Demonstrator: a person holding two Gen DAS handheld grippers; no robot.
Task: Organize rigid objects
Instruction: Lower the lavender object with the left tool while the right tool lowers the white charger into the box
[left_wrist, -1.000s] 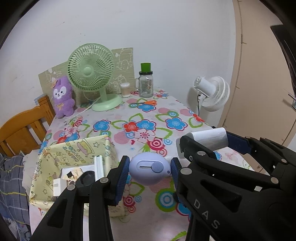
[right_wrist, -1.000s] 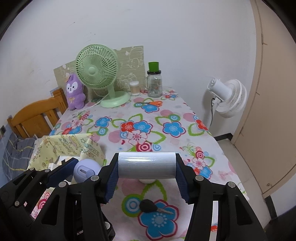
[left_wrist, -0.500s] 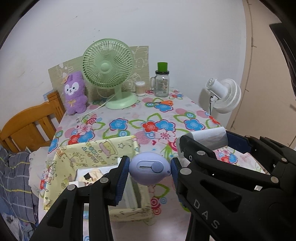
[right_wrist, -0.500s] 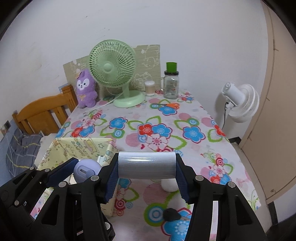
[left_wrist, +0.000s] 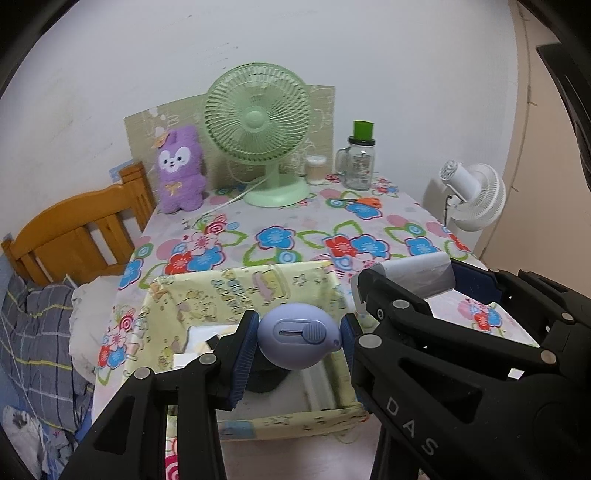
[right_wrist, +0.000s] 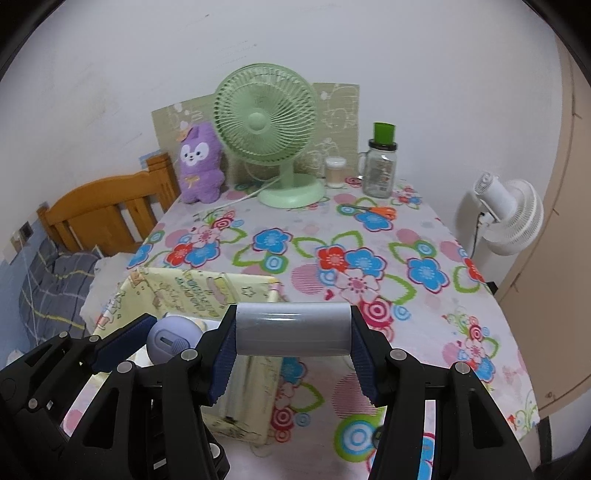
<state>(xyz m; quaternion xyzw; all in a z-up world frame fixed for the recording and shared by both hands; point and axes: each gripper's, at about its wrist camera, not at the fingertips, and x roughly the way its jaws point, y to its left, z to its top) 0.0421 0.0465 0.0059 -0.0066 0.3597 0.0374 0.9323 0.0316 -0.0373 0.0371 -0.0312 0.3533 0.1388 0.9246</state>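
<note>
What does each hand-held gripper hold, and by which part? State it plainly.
Left hand-held gripper: the purple egg-shaped gadget, pinched at its two ends. Right hand-held gripper: the grey roll, clamped at its two flat ends.

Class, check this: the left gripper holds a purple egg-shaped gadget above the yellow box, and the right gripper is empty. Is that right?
Not quite. The right gripper is not empty: the right wrist view shows it shut on a grey roll. The rest stands: the left gripper holds the purple egg-shaped gadget above the yellow box.
</note>
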